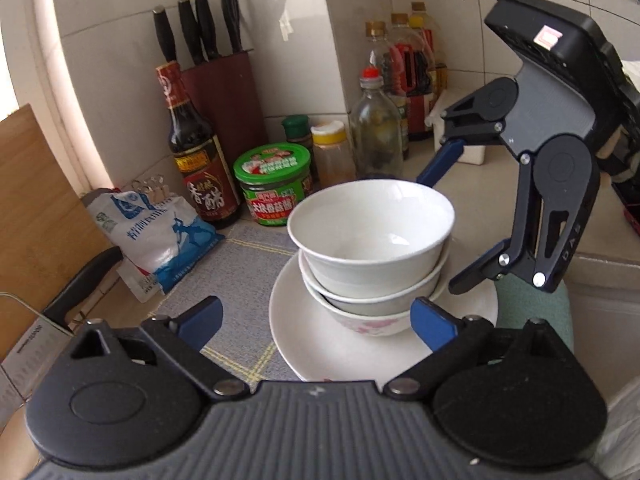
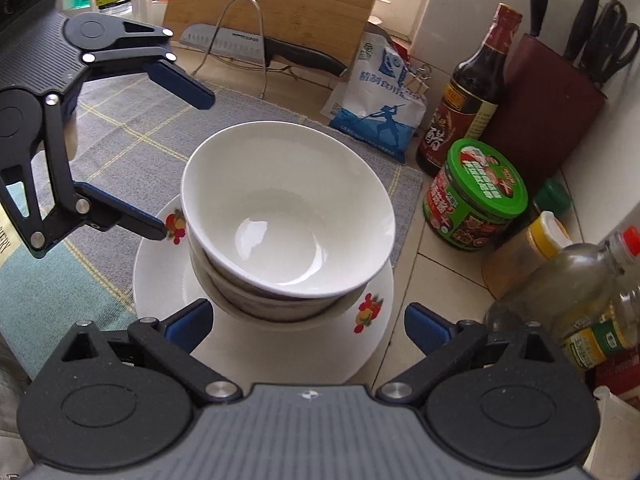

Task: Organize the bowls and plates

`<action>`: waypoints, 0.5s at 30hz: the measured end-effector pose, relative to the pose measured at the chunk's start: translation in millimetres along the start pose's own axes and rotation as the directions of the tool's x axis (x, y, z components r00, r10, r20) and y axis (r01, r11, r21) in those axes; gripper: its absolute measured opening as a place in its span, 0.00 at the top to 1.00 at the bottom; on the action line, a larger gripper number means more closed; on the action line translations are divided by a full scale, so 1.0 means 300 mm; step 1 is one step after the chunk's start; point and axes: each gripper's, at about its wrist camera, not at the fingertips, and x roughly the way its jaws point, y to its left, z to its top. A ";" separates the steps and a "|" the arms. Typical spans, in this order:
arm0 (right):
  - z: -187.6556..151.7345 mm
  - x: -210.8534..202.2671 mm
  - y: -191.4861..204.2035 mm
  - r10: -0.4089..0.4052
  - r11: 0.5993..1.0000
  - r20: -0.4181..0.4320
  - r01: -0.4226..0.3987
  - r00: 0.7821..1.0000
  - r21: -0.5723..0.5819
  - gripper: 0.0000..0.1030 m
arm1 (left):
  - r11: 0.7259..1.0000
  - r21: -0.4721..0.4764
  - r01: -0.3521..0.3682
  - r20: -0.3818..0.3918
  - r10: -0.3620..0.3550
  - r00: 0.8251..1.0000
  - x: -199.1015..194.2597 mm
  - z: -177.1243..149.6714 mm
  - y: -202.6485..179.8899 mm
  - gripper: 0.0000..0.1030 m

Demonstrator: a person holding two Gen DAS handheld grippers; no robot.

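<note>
Three nested bowls (image 1: pixel 370 236) stand on a white plate (image 1: pixel 304 336) with fruit prints; the top one (image 2: pixel 288 216) is plain white, the bottom one has pink flowers. The plate (image 2: pixel 168 280) rests on a grey checked mat (image 1: pixel 236 276). My left gripper (image 1: pixel 316 322) is open and empty, its fingers on either side of the plate's near rim. It also shows in the right wrist view (image 2: pixel 184 164), beside the stack. My right gripper (image 2: pixel 308 324) is open and empty, just in front of the stack. It also shows in the left wrist view (image 1: pixel 448 220), astride the bowls' far right.
Behind the mat stand a vinegar bottle (image 1: pixel 196 148), a green-lidded jar (image 1: pixel 274 184), spice jars, oil bottles (image 1: pixel 376 132), a knife block (image 1: pixel 224 92) and a salt bag (image 1: pixel 156 236). A cutting board (image 2: pixel 276 4) and a knife (image 2: pixel 256 46) on a wire rack sit at the mat's far side.
</note>
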 end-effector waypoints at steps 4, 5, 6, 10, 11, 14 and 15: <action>0.007 -0.043 0.037 -0.119 0.983 -0.029 0.122 0.992 0.136 0.00 | 0.994 -0.100 -0.043 0.065 0.049 0.997 -0.065 -0.003 0.010 0.01; 0.010 -0.056 0.051 -0.151 0.974 -0.035 0.155 0.988 0.166 0.00 | 0.991 -0.123 -0.052 0.082 0.062 0.995 -0.080 -0.008 0.009 0.01; 0.011 -0.065 0.062 -0.180 0.964 -0.039 0.184 0.983 0.190 0.00 | 0.988 -0.140 -0.070 0.094 0.084 0.992 -0.101 -0.014 0.004 0.01; 0.007 -0.101 0.105 -0.302 0.871 -0.097 0.316 0.948 0.375 0.00 | 0.964 -0.200 -0.176 0.047 0.189 0.981 -0.156 -0.022 -0.012 0.01; 0.002 -0.112 0.117 -0.318 0.839 -0.111 0.334 0.942 0.430 0.00 | 0.955 -0.221 -0.198 0.036 0.211 0.977 -0.172 -0.024 -0.013 0.01; -0.013 -0.145 0.165 -0.366 0.754 -0.133 0.378 0.921 0.537 0.00 | 0.931 -0.258 -0.258 -0.007 0.265 0.964 -0.228 -0.030 -0.019 0.01; -0.017 -0.155 0.184 -0.382 0.731 -0.141 0.392 0.913 0.559 0.00 | 0.924 -0.267 -0.274 -0.023 0.278 0.960 -0.244 -0.032 -0.022 0.01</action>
